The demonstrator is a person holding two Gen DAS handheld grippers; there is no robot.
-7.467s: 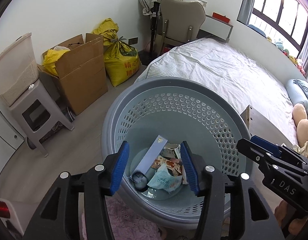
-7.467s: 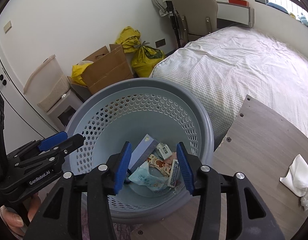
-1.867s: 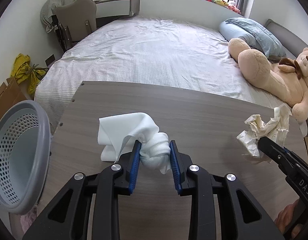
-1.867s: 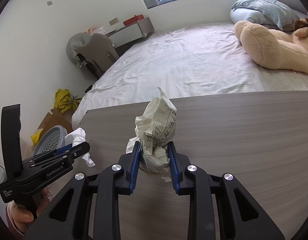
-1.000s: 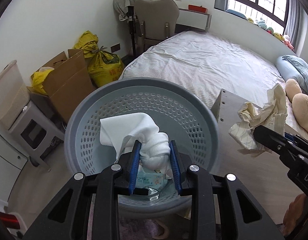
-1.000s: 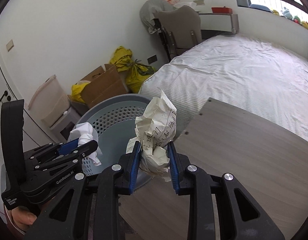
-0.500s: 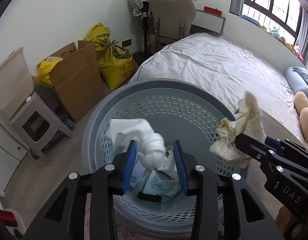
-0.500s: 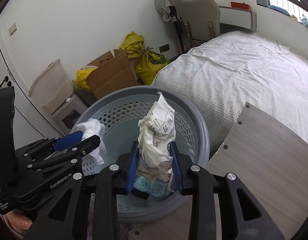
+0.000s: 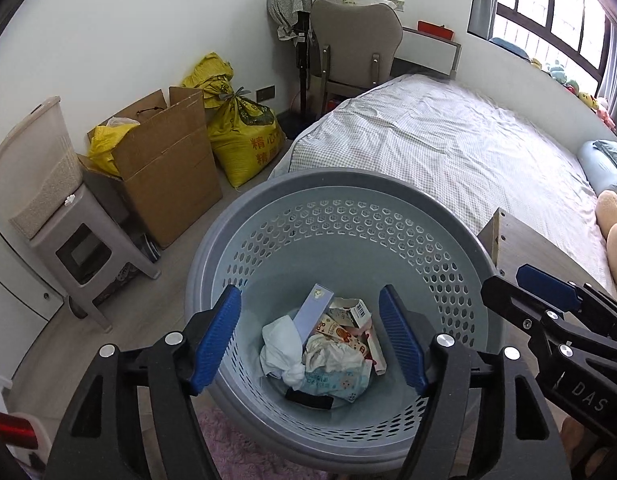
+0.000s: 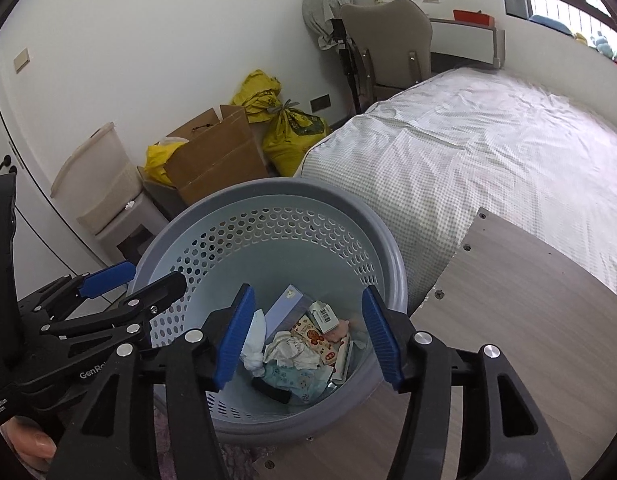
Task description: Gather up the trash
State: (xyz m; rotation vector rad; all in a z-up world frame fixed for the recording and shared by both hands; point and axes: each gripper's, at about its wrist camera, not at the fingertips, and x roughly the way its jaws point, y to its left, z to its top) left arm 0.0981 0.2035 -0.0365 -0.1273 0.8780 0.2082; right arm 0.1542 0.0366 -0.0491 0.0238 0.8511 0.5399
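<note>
The white tissue (image 9: 282, 346) and crumpled paper (image 9: 328, 354) lie among wrappers at the bottom of the grey basket (image 9: 336, 184), lower centre in both views. My left tool (image 9: 310, 338) and right tool (image 10: 306, 338) have just been opening and stand empty above it. Only the right view shows the wooden surface (image 10: 528, 340) broadly, at lower right.

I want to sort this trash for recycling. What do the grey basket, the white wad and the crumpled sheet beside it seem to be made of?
Grey basket: apparently moulded plastic, matte, with even hexagonal holes in its wall. White wad: probably tissue or a soft wipe, limp with a twisted end. Crumpled sheet: looks like paper, off-white with sharp creases.
</note>
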